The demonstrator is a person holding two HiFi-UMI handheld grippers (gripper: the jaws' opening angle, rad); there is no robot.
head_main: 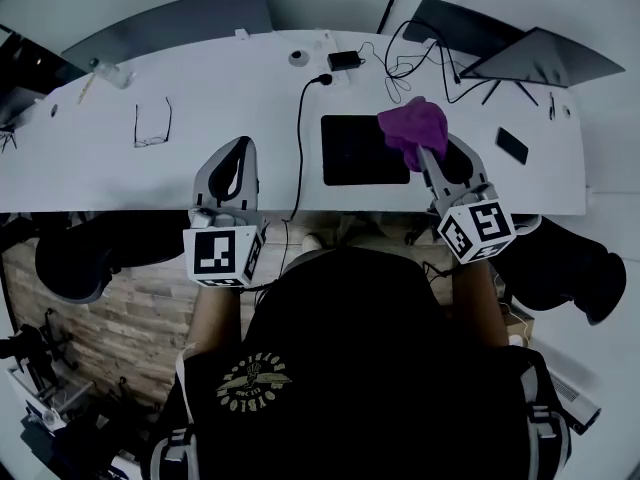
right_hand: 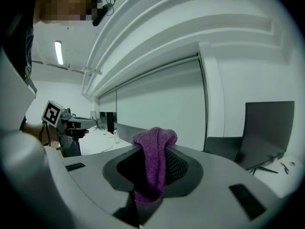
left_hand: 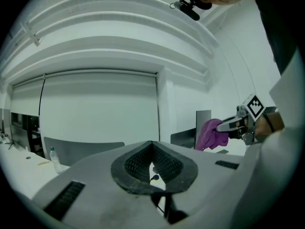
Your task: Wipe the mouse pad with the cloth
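Observation:
A black mouse pad (head_main: 360, 150) lies flat on the white desk (head_main: 200, 163), near its front edge. My right gripper (head_main: 428, 150) is shut on a purple cloth (head_main: 413, 128), held in the air over the pad's right end. In the right gripper view the cloth (right_hand: 153, 163) is pinched between the jaws and bulges out above them. My left gripper (head_main: 240, 160) hovers over the desk left of the pad, jaws closed together with nothing between them. From the left gripper view the right gripper and the cloth (left_hand: 211, 133) show at the right.
A black cable (head_main: 299, 138) runs down the desk between my grippers. Glasses (head_main: 152, 128) lie at the left. A phone (head_main: 511, 145) lies right of the pad, a charger (head_main: 345, 60) and tangled wires (head_main: 420, 68) behind it. Dark chairs (head_main: 75, 253) stand under the desk.

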